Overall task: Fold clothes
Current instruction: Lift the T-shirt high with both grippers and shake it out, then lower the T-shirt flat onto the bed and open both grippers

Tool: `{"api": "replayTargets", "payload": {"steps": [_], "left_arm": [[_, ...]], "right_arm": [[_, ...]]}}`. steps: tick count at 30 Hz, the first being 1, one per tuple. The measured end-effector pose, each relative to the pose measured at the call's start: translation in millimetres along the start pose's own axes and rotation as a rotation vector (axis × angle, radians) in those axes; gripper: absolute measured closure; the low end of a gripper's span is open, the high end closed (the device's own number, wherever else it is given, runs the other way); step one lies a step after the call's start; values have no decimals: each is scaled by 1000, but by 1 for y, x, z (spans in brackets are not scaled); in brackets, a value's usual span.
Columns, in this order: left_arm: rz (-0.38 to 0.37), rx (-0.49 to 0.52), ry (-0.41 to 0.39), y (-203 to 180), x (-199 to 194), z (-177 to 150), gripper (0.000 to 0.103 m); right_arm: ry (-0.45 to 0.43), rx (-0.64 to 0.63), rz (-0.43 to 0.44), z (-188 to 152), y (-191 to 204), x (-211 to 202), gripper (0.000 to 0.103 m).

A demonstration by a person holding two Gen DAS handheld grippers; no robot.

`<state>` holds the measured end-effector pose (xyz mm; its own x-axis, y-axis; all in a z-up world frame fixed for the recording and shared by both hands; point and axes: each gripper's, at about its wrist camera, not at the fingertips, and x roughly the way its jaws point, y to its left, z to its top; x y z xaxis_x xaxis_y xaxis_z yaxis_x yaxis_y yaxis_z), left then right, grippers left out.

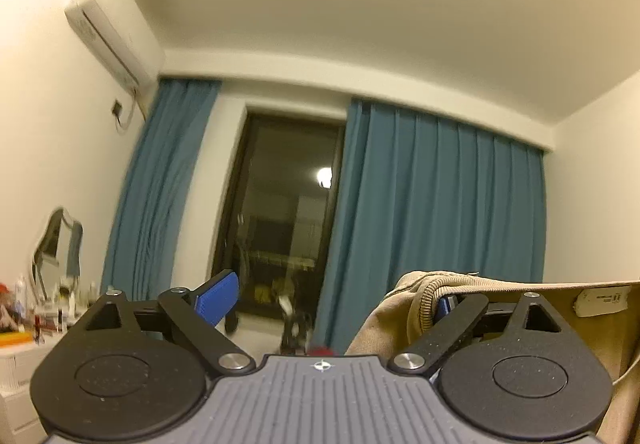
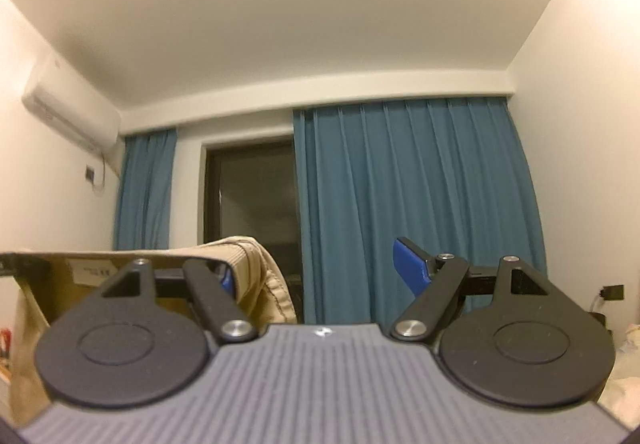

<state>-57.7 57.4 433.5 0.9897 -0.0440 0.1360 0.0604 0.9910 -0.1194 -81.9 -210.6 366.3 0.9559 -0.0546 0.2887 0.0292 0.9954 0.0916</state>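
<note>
A beige garment (image 1: 396, 316) with a ribbed edge hangs over the right finger of my left gripper (image 1: 332, 302) and stretches off to the right, its white label (image 1: 602, 300) showing. The gripper's blue left fingertip (image 1: 218, 298) is bare and the jaws stand wide apart. In the right wrist view the same beige garment (image 2: 264, 280) drapes over the left finger of my right gripper (image 2: 318, 272) and runs off to the left past its label (image 2: 90, 268). The blue right fingertip (image 2: 410, 266) is free. Both grippers are held high, facing the window.
Teal curtains (image 1: 436, 204) frame a dark glass door (image 1: 280, 212). An air conditioner (image 1: 112, 40) hangs on the left wall. A dressing table with a mirror (image 1: 56, 248) and bottles stands low on the left. Pale bedding (image 2: 626, 360) shows at the far right.
</note>
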Motion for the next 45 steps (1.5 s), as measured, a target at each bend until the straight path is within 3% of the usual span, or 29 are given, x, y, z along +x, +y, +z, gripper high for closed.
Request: {"api": "replayTargets", "payload": {"steps": [7,12,17,21,25,28,32,36,38,40,42,45], "left_arm": [[45,35,201,6,82,-96,8],[141,53,209,-5,164,-159,8],[210,106,233,-25,278,-237,6],[189,171,323,-29,371,-345,6],[155,254,456,-16,451,-462,6],[124,314,580,-4,489,-543,6],[81,481,738,-8,522,-615,8],[31,734,937,-20,550,-660,9],[-7,765,962,-23,550,-663,9],[-70,665,966,-21,548,-649,7],[-117,544,945,-16,541,-633,1],[-105,274,797,1,512,-608,0]], "right_arm": [[220,-12,-50,-91,-14,70,26],[300,-15,-103,-158,-26,149,26],[362,-52,-188,-239,-47,240,26],[467,-53,-231,-338,-80,316,26],[595,-76,-242,-455,-109,364,26],[712,-85,-233,-532,-126,391,26],[920,-149,-179,-603,-127,416,26],[1186,-345,-24,-643,-107,438,26],[1205,-428,44,-642,-94,437,26],[1168,-357,70,-628,-90,432,26],[1103,-171,79,-610,-95,422,26],[954,53,51,-582,-101,395,26]]}}
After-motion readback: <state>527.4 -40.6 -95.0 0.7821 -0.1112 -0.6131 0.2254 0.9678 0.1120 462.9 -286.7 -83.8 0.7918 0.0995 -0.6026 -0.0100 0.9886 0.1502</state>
